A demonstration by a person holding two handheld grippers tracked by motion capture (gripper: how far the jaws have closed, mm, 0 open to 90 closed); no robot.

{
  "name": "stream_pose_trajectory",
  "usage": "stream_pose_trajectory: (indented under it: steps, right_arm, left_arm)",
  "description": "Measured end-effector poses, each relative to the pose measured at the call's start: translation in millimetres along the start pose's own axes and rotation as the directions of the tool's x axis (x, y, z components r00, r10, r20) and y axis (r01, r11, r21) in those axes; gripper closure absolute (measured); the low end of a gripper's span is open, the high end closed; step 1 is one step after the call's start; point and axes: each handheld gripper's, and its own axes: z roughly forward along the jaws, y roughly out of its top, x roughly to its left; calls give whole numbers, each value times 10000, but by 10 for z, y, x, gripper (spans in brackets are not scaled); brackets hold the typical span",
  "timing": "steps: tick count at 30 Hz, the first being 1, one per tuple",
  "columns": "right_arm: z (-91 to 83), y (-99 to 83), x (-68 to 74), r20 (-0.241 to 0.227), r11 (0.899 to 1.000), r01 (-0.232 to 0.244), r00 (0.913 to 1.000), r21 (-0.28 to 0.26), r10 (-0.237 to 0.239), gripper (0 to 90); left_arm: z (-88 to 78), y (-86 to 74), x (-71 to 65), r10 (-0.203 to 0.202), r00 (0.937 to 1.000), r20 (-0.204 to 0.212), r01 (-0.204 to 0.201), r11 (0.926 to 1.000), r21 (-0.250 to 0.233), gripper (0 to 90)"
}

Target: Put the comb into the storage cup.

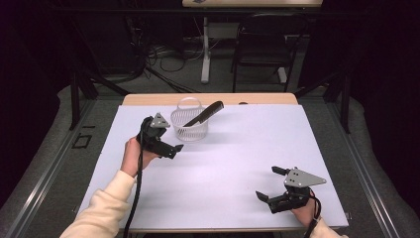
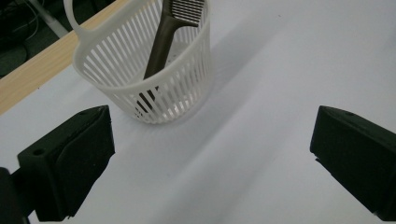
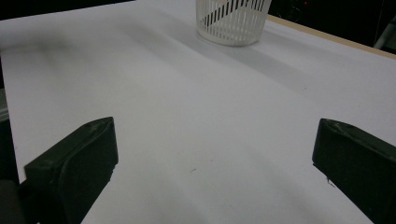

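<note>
Left gripper [image 1: 167,144] just beside the white slatted basket [image 1: 189,125], on the side nearer the person, jaws spread wide with nothing between them. In the left gripper view the same claw [image 2: 210,154] released, both black jaws well apart over bare white table sheet [image 2: 261,140], basket [image 2: 140,70] just ahead and slightly left of the gap, not touching either jaw.

Dark comb [image 1: 204,114] standing tilted inside the basket, handle end down at the bottom, toothed end leaning out over the rim away from the left gripper. Seen through the slats in the left gripper view, comb [image 2: 161,46] propped against the basket wall.

Right gripper [image 1: 277,186] well apart from the basket, toward the near right corner of the table sheet [image 1: 223,168], also released, jaws wide and holding nothing. In the right gripper view, claw [image 3: 212,168] open over bare sheet, basket [image 3: 232,21] far ahead near the wooden table edge [image 3: 327,37].

Cream sleeve [image 1: 106,208] behind the left gripper.
</note>
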Motion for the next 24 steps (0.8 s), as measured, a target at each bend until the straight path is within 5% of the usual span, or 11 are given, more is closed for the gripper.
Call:
stream_pose_trajectory:
  steps: [24]
  right_arm:
    - [8, 1, 4, -24, 10000, 4, 10000, 8, -4, 0]
  left_arm:
    - [-277, -557, -300, -595, 9981, 129, 602, 9964, -597, 0]
